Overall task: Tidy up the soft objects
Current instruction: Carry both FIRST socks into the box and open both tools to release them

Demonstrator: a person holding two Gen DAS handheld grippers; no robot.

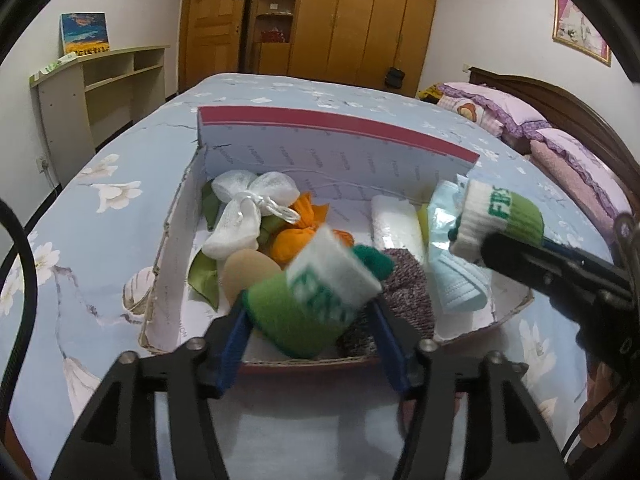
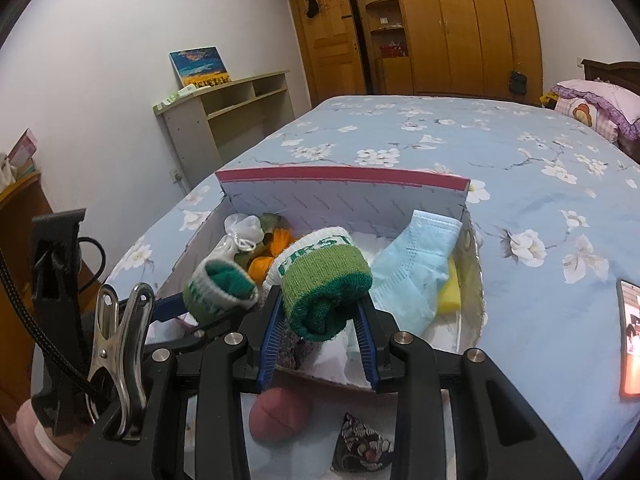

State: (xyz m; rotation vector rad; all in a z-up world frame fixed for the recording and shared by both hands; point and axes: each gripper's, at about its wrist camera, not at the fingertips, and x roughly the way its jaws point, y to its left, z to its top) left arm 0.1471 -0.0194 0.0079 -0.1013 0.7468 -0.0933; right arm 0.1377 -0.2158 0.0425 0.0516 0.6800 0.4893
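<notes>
An open cardboard box point(image 1: 336, 148) with a red-edged lid stands on the bed; it also shows in the right wrist view point(image 2: 344, 196). My left gripper point(image 1: 310, 320) is shut on a rolled green-and-white sock point(image 1: 316, 296) above the box's near edge. My right gripper point(image 2: 320, 312) is shut on a matching rolled sock point(image 2: 324, 284) over the box; that sock shows at the right of the left wrist view point(image 1: 496, 216). Inside lie a white mesh pouch point(image 1: 248, 204), orange cloth point(image 1: 300, 236), a blue face mask point(image 2: 412, 264) and a speckled knit piece point(image 1: 404, 284).
The bed has a blue floral sheet point(image 2: 480, 152) with pillows point(image 1: 520, 120) at the right. A pink ball point(image 2: 280, 412) and a dark patterned pouch point(image 2: 360, 444) lie in front of the box. A phone point(image 2: 630, 340) lies at the right. A shelf point(image 1: 100, 80) stands left.
</notes>
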